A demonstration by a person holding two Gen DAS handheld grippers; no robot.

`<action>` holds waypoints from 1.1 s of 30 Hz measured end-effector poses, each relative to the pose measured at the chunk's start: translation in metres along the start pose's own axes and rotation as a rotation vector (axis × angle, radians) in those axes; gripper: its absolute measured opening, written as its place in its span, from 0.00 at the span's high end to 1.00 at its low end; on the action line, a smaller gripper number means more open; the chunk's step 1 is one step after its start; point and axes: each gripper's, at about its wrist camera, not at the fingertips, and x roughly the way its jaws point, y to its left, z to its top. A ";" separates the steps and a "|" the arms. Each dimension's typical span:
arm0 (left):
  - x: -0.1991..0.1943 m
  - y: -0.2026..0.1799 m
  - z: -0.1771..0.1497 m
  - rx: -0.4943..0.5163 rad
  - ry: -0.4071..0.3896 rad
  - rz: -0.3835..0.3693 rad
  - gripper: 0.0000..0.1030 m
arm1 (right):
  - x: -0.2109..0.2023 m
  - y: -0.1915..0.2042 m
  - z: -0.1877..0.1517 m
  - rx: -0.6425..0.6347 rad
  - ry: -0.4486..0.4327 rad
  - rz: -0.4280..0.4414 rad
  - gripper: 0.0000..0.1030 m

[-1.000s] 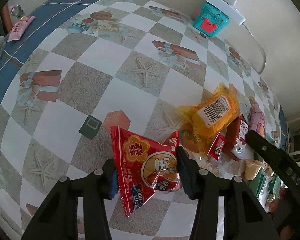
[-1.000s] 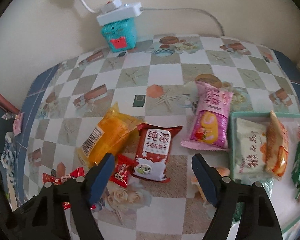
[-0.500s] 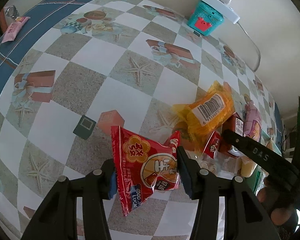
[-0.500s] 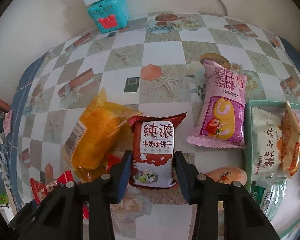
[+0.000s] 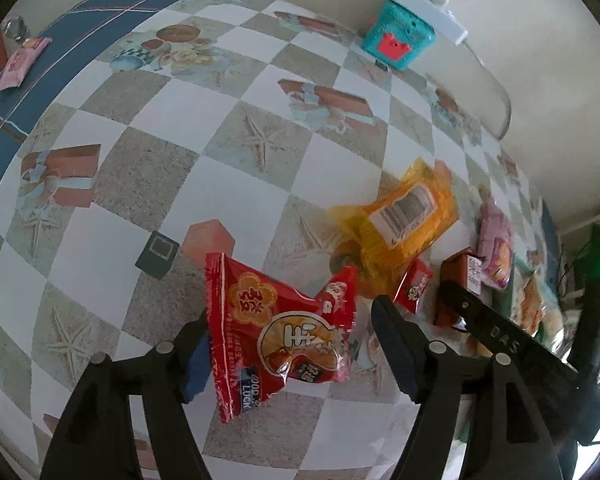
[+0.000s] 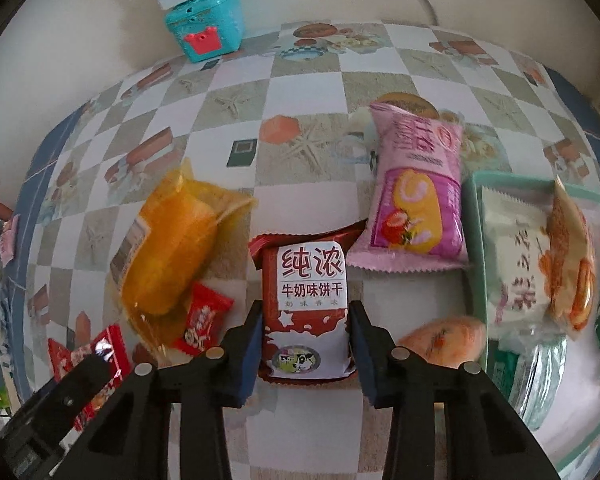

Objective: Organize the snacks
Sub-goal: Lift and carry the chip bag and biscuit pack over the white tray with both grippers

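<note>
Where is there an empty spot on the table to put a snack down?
The checked tablecloth is bare between the teal box, the blue border stripe and the red snack bag. It is crowded around the orange packet, the biscuit packet, the pink cake packet and the full green tray.

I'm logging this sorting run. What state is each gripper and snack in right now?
left gripper: open, jaws just widened, right pad clear of the red packet
red packet: between the left jaws, released
right gripper: shut on the brown biscuit pack
brown biscuit pack: clamped at both sides
yellow bag: lying loose on the table
pink bag: lying beside the tray
green tray: holding several packets
</note>
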 end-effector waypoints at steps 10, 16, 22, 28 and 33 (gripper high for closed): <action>0.011 -0.015 -0.004 0.103 0.015 0.089 0.26 | -0.010 -0.004 -0.025 0.012 -0.012 0.012 0.58; 0.025 -0.031 -0.008 0.185 0.030 0.176 0.23 | -0.016 -0.007 -0.043 0.008 -0.024 -0.003 0.59; 0.035 -0.046 -0.011 0.246 0.036 0.257 0.23 | -0.022 -0.015 -0.056 0.024 -0.025 -0.016 0.59; 0.037 -0.053 -0.013 0.248 0.036 0.298 0.23 | -0.026 -0.018 -0.068 0.025 -0.030 -0.015 0.59; 0.038 -0.060 -0.018 0.255 0.030 0.339 0.23 | -0.028 -0.016 -0.079 0.019 -0.037 -0.014 0.59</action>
